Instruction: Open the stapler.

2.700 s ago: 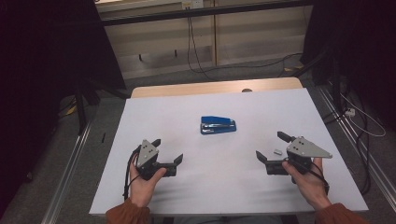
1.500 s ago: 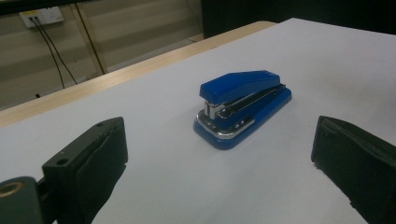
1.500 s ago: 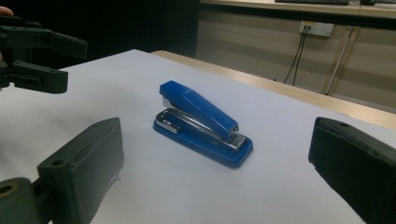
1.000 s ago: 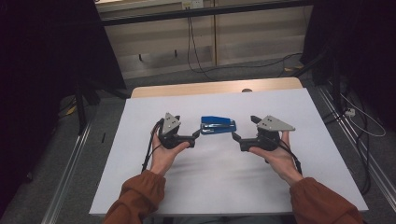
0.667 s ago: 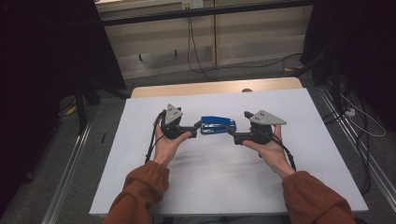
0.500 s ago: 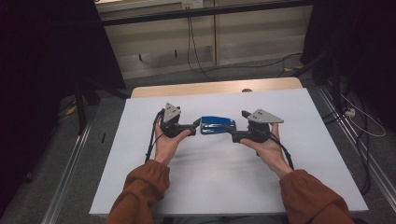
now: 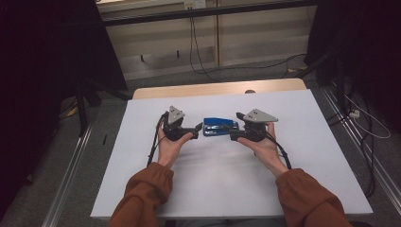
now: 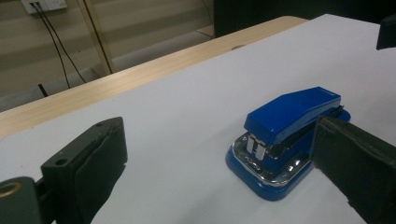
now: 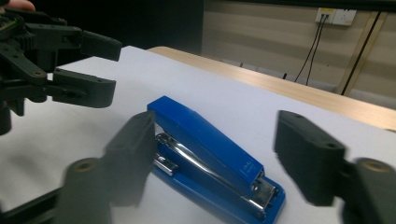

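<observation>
The right gripper [image 7: 235,135] straddles the hinge end of the blue stapler [image 7: 220,127], its jaws part open and just now closing in, though the pads do not yet press the stapler's sides. It seems set to pinch the body across its width. At the stapler's nose end the left gripper [image 7: 197,126] waits, released and wide, holding nothing, likely to steady that end. The stapler lies flat on the white table [image 7: 302,156], near its middle, between the two grippers.
</observation>
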### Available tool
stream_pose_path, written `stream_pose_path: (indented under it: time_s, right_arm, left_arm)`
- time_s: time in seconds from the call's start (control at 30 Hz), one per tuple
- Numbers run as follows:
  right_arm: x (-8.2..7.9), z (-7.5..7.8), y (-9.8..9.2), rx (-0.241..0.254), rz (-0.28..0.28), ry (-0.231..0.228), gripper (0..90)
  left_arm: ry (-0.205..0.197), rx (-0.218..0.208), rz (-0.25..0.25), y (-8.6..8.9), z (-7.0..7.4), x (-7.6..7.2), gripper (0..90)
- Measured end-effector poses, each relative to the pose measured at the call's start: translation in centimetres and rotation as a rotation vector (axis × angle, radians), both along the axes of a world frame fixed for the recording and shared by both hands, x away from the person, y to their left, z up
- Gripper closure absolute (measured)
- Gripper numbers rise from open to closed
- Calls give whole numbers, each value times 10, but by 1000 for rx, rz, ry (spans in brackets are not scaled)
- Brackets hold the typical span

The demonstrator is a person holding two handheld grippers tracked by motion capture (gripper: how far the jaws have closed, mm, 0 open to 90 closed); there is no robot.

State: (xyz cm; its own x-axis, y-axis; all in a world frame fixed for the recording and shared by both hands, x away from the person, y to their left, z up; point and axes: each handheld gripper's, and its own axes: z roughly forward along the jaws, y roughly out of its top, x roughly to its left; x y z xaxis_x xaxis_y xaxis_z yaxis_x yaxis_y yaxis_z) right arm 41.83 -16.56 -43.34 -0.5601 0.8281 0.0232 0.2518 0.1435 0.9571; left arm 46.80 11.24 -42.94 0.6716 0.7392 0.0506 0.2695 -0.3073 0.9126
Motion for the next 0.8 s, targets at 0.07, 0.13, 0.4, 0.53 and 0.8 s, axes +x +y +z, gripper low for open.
stream_pose_path:
  time_s: [0.07,0.13,0.4,0.53,0.8]
  right_arm:
    - [4,-1,0,9,-1,-7,424]
    - [4,-1,0,5,-4,-16,455]
    - [11,-8,1,-8,45,28,710]
    - [11,-8,5,-27,39,22,841]
    - [16,-9,15,-46,91,77,900]
  left_arm:
    - [3,-11,-4,0,0,0,42]
    - [6,-23,-2,0,0,0,43]
    - [17,9,1,-1,-4,1,41]
    - [33,-7,-6,-1,-5,2,42]
    - [34,21,-1,1,-7,4,52]
